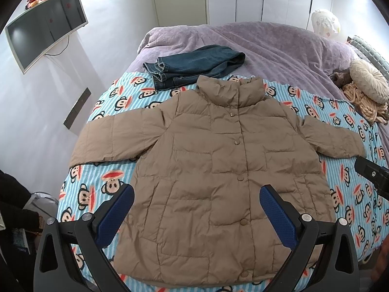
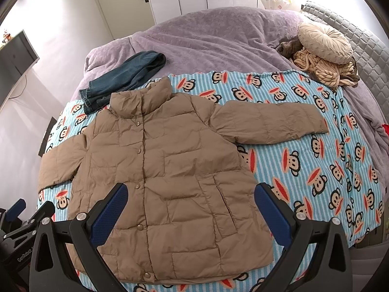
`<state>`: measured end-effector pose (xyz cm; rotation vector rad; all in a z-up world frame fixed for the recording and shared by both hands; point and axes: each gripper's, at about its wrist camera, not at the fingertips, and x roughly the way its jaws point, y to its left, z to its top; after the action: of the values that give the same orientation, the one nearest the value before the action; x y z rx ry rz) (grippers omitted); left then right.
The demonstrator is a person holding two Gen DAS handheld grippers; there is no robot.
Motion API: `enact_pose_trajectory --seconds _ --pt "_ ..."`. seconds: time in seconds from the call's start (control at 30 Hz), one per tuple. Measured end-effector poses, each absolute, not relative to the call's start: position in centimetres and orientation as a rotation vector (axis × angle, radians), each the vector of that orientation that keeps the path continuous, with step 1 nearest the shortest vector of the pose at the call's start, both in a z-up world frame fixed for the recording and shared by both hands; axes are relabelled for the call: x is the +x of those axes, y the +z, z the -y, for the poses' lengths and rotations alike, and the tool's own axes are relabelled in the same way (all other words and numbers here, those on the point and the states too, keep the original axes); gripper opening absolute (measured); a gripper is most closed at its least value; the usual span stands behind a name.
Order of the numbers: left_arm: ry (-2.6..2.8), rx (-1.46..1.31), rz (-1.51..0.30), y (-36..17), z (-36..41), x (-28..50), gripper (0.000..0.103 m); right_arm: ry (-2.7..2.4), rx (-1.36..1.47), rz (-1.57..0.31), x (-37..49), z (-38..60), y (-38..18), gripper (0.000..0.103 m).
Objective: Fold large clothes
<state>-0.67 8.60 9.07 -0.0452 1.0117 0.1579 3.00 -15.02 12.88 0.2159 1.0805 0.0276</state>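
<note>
A tan quilted puffer jacket with a snap-button front point(image 1: 206, 175) lies face up and spread flat on a blue-striped sheet printed with cartoon monkey faces point(image 1: 102, 189), which covers the near part of the bed. Its collar points to 12 o'clock, its hem to 6 o'clock, and its sleeves reach out to 9 and 3 o'clock. No fold has been made yet.

The left gripper point(image 1: 197, 213) hovers above the hem with its blue-padded fingers point(image 1: 116, 215) wide apart, holding nothing. The right gripper point(image 2: 190, 210) hangs likewise over the lower right half of the jacket, fingers spread and empty.

A pair of folded blue denim jeans point(image 1: 194, 65) rests at 11 o'clock of the collar, touching or just overlapping it, partly on the lilac fleece blanket point(image 1: 279, 46).

The likely trouble from here: the padded shell looks slick and springy, so a shallow pinch could catch only the top layer and leave the back behind, or the fold could puff open again. A sleeve swung inward carelessly could also drag the sheet into wrinkles or nudge the jeans.
</note>
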Motion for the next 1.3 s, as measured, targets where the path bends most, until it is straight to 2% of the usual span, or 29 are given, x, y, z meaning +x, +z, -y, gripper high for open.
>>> enact_pose_trajectory --seconds 0.9,1.3 --pt "0.231 -0.046 -1.06 8.7 -6.1 1.6 0.103 0.098 0.203 -1.146 4.8 16.1 11.6 0.103" --pt "0.248 -0.288 -1.081 7.2 -8.0 0.5 0.103 0.309 0.139 -1.165 6.3 14.6 10.0 0.103"
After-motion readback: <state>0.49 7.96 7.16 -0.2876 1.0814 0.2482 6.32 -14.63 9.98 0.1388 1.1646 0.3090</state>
